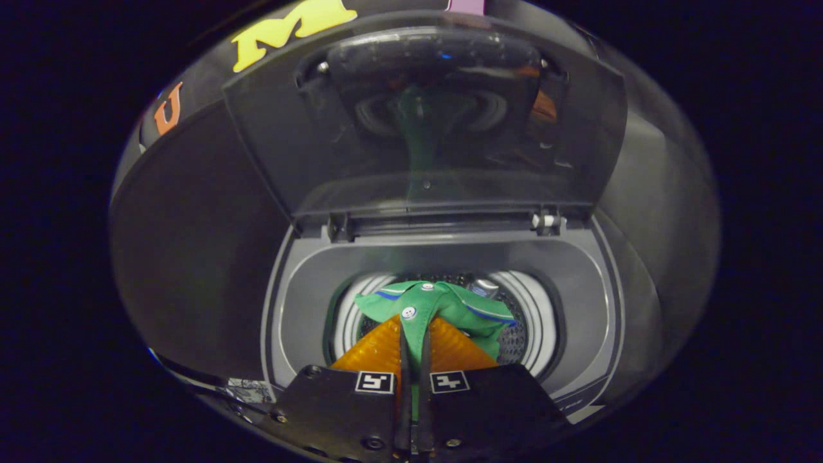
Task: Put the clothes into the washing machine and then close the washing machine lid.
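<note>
While the lid stands up and the garment hangs over the drum, status reads as follows, L to R.

Tub surround, L side (302,302): grey plastic rim of the washing machine (578,334), bare, no cloth on it.
Drum (344,315): open mouth just ahead of the fingers, pale ribbed wall, perforated metal deeper in on the R.
Gripper (415,360): fingers drawn close together, clamped on a fold of the green garment, thin strip of cloth pinched between them.
Green garment (443,308): polo-type shirt w/ white button and blue-white trim, bunched at the fingertips, over the drum mouth; can't tell if any part rests on the drum floor yet.
Lid (424,122): dark see-through panel, raised upright on its rear hinges beyond the drum.
Hinge, R side (548,220): small white fitting at lid base.
Progress: approx. halfway by my read. Cloth is at the opening but not let go.
Left to do: release, pull back, swing lid down.
Writing: no brand or label legible on machine or shirt; square black-white markers (375,382) on the gripper body, not text.
</note>
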`<move>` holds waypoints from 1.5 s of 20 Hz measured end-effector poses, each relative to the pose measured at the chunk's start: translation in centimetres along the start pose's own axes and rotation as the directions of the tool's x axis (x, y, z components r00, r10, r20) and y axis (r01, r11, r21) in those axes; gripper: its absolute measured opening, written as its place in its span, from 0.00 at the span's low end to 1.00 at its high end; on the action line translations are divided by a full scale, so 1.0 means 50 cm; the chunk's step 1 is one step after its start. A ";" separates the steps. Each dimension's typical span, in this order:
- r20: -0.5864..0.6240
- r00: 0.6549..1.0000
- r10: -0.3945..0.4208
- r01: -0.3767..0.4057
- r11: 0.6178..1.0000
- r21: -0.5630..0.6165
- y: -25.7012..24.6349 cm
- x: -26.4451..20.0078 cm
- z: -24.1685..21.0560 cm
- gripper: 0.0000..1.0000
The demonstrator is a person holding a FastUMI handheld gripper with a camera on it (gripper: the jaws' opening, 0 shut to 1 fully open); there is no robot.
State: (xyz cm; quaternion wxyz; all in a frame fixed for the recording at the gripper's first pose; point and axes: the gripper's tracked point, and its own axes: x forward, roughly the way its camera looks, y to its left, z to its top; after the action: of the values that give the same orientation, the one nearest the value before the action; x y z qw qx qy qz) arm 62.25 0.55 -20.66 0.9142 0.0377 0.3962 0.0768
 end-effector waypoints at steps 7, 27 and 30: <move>-0.132 0.991 -0.032 0.039 0.998 0.051 -0.013 0.075 -0.070 0.08; -0.140 0.984 -0.114 0.125 0.989 0.078 -0.034 0.072 -0.092 0.55; -0.114 0.985 -0.126 0.132 0.990 0.049 -0.039 0.059 -0.082 0.61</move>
State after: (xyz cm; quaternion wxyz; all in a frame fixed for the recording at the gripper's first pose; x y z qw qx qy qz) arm 61.47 -0.86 -25.84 0.8924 0.0335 0.4499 0.0081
